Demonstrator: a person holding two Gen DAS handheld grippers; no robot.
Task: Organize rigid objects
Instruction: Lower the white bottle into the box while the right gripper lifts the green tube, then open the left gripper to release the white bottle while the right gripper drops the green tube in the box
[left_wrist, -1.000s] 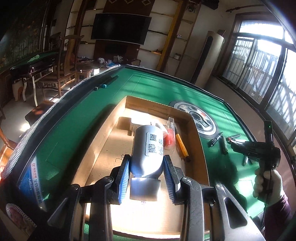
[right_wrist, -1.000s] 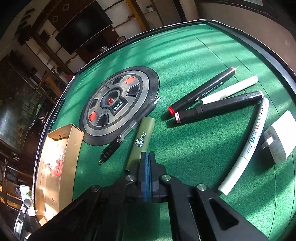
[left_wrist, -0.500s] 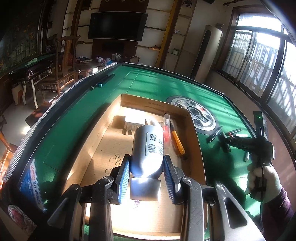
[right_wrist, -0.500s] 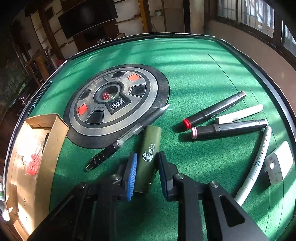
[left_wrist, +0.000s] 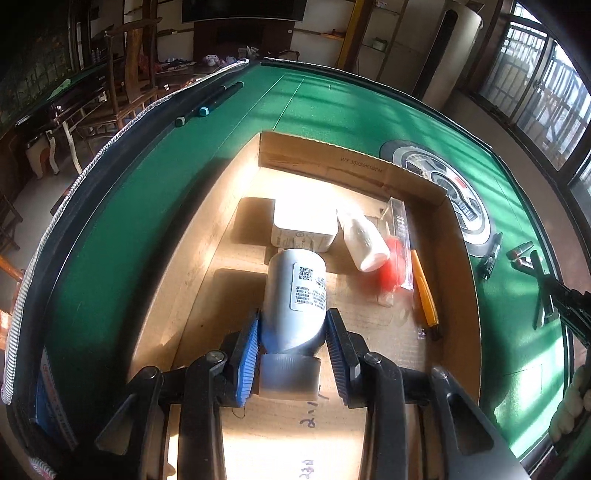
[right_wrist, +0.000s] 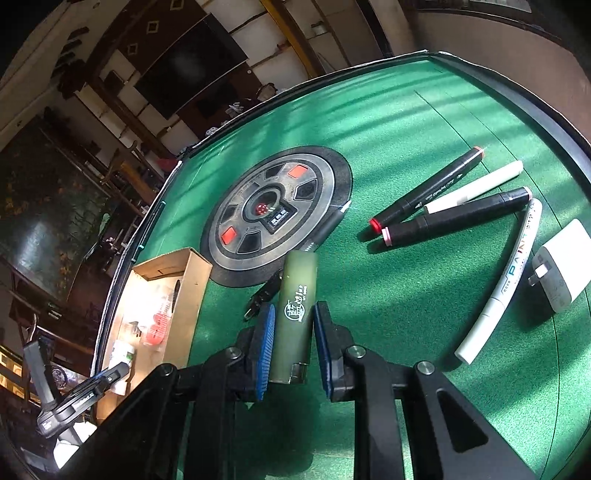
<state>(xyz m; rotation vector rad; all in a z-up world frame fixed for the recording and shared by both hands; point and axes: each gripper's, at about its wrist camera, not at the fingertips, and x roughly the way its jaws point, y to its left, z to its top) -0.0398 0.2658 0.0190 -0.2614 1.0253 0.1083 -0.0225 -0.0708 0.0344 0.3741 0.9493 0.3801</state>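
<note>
My left gripper (left_wrist: 292, 317) is shut on a grey bottle (left_wrist: 295, 284) with a white label, cap toward the camera, held low over the open cardboard box (left_wrist: 325, 162). In the box lie a white charger (left_wrist: 304, 229), a small white bottle (left_wrist: 364, 240), a red item in a clear packet (left_wrist: 395, 266) and an orange pen (left_wrist: 424, 291). My right gripper (right_wrist: 295, 310) is shut on an olive-green tube (right_wrist: 299, 280) with white lettering, held just above the green felt and a black pen (right_wrist: 325, 232).
On the felt to the right lie two black markers (right_wrist: 428, 188), a white marker (right_wrist: 476, 186), a white paint pen (right_wrist: 506, 280) and a white plug adapter (right_wrist: 561, 266). A round black dial panel (right_wrist: 277, 218) sits mid-table. A raised dark rim edges the table.
The left gripper has carried the grey bottle forward and lower into the box. The right gripper went from shut behind the green tube to closed around it and lifted it slightly.
</note>
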